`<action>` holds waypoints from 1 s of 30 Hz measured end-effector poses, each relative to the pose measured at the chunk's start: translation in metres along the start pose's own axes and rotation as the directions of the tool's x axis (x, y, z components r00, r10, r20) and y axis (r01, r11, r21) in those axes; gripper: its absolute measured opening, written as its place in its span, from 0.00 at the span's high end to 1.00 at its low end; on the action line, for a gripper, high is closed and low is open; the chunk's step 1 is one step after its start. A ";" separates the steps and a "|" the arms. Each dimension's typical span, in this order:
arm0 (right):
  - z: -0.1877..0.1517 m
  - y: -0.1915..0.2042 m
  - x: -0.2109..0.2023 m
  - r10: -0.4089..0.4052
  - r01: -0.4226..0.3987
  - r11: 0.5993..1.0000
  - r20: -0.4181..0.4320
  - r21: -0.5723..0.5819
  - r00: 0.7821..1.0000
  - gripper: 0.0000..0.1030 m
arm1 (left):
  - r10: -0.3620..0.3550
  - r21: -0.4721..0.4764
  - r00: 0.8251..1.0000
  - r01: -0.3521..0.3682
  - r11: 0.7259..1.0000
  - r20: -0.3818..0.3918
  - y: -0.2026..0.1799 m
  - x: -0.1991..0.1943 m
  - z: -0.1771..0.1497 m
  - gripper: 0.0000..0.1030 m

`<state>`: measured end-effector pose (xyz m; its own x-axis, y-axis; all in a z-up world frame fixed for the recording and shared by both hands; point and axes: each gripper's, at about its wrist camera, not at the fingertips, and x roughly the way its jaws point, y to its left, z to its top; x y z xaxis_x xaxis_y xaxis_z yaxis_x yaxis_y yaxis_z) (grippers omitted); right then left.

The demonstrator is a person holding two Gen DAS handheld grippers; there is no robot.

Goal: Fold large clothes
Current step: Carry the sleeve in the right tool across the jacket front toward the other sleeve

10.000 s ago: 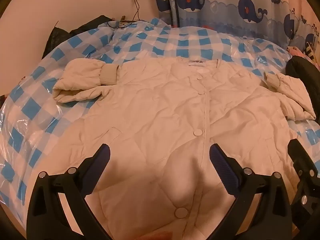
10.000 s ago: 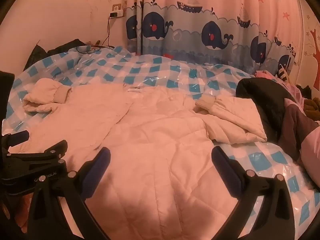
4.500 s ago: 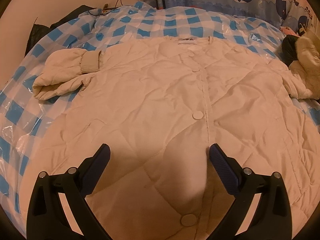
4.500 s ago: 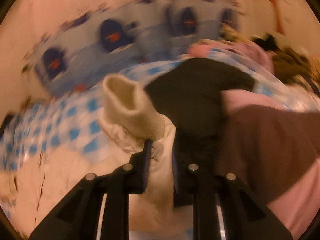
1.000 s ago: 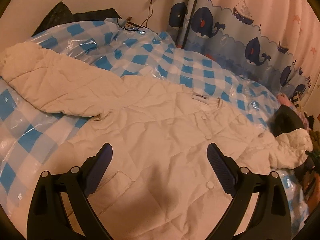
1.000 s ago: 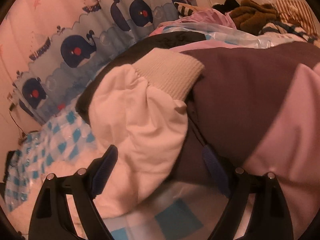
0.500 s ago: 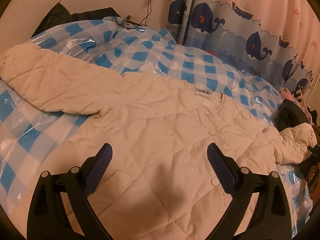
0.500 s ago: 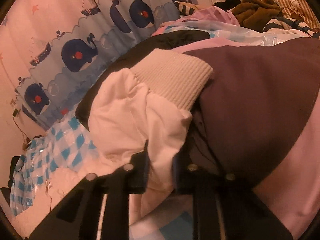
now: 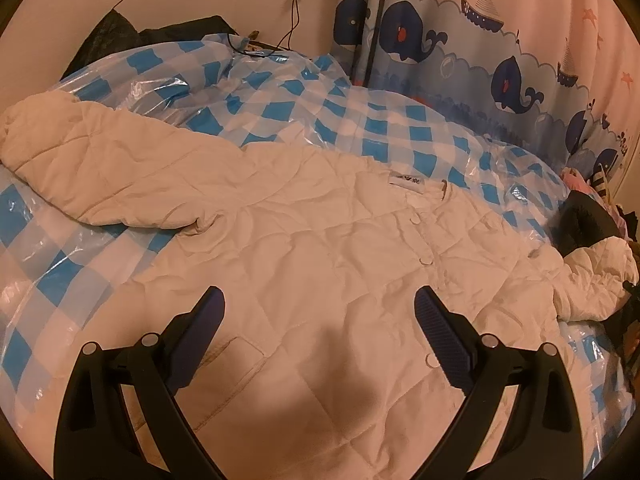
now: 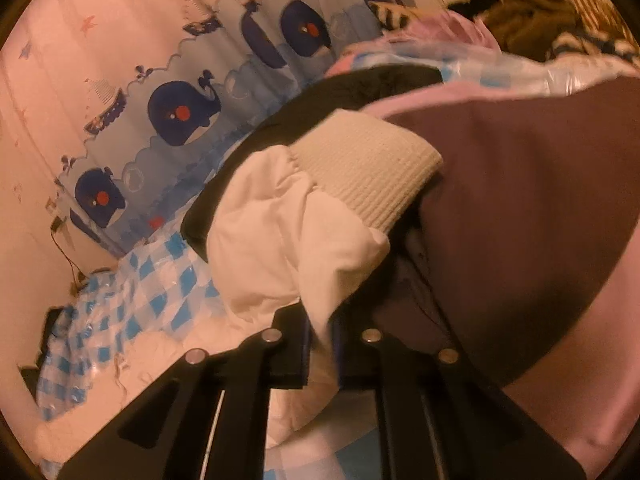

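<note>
A cream quilted jacket (image 9: 320,272) lies front up on the blue-checked plastic bed cover (image 9: 360,120). One sleeve (image 9: 100,176) stretches out to the far left. The other sleeve (image 9: 592,280) is bunched at the right edge. My left gripper (image 9: 318,320) is open and empty, hovering over the jacket's lower front. My right gripper (image 10: 320,344) is shut on that right sleeve (image 10: 288,232) just below its ribbed cuff (image 10: 368,172), lifting it beside a brown and pink garment (image 10: 540,220).
A whale-print curtain (image 9: 480,56) hangs behind the bed. A pile of dark, pink and striped clothes (image 10: 520,20) lies at the bed's right side. A black bag (image 9: 120,36) and a charger cable (image 9: 292,24) are at the far left wall.
My right gripper has shut on the right sleeve and raised it a little. My left gripper has stayed open and drifted slightly over the jacket.
</note>
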<state>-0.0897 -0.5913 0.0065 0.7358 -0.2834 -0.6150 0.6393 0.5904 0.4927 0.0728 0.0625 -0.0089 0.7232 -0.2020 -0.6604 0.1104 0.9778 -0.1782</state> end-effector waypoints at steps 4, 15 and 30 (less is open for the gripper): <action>0.009 -0.014 0.007 -0.013 0.013 0.998 -0.003 0.065 1.000 0.67 | 0.017 0.028 1.000 -0.017 0.999 0.011 -0.004 -0.002 -0.001 0.11; 0.005 0.063 -0.028 0.051 -0.040 0.992 0.092 -0.121 0.994 0.92 | 0.036 0.072 0.998 -0.040 0.997 0.050 -0.007 -0.012 0.002 0.11; -0.088 0.280 -0.032 0.310 -0.288 0.856 -0.019 -0.429 0.951 0.92 | 0.049 0.036 0.996 -0.052 0.998 0.075 0.012 -0.023 0.014 0.11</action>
<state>0.0458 -0.3509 0.1101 0.8934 -0.0723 -0.4434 0.2398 0.9113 0.3346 0.0668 0.0793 0.0148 0.7766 -0.1490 -0.6121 0.0972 0.9883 -0.1172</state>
